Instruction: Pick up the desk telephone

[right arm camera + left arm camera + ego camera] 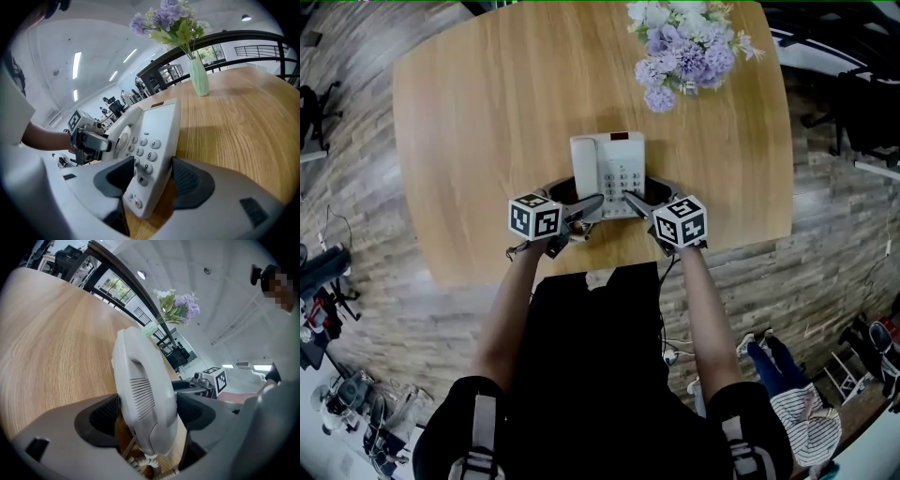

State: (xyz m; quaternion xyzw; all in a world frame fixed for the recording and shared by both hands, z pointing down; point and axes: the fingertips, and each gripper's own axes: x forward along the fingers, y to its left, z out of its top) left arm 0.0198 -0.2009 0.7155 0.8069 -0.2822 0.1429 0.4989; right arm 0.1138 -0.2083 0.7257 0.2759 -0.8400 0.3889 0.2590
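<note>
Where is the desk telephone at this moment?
Head view: the desk telephone sits centrally on the wooden table near its lower edge, flanked by the left gripper and right gripper, flowers beyond it.

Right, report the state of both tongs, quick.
Left tongs: open, straddling the white plastic telephone handset.
Right tongs: open, straddling the keypad edge of the white desk telephone base.

Left forearm (508, 295) and right forearm (701, 300) extended forward, side by side. Left gripper (149, 416) and right gripper (152, 178) pitched downward, tips converging; both sets of jaws stand apart.
</note>
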